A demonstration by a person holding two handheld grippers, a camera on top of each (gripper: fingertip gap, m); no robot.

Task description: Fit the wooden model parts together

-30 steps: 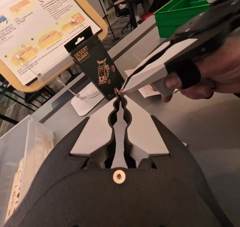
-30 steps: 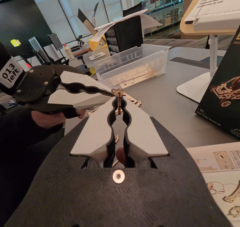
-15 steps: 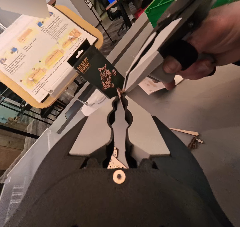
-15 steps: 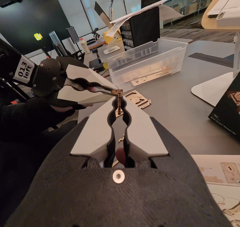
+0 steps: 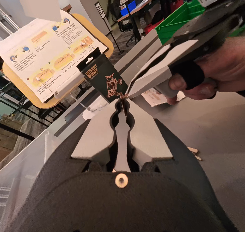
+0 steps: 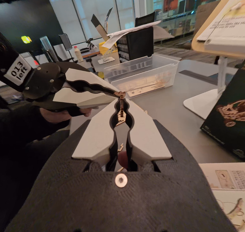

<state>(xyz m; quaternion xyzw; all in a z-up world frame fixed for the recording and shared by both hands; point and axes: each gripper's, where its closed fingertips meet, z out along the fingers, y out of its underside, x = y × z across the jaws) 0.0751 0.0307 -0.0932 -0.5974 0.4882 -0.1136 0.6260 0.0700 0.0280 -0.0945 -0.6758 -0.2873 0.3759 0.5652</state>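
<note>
Two small wooden parts are being brought together in mid-air above the table (image 6: 165, 106). A flat curved piece (image 6: 120, 93) is clamped in the left gripper (image 6: 116, 92); a thin strip (image 6: 121, 104), edge-on, is clamped in the right gripper (image 6: 121, 99). The parts touch at the tips, but a seated joint cannot be confirmed. Sheets are left in the bin (image 6: 140, 71), so most of the model is judged unbuilt.
</note>
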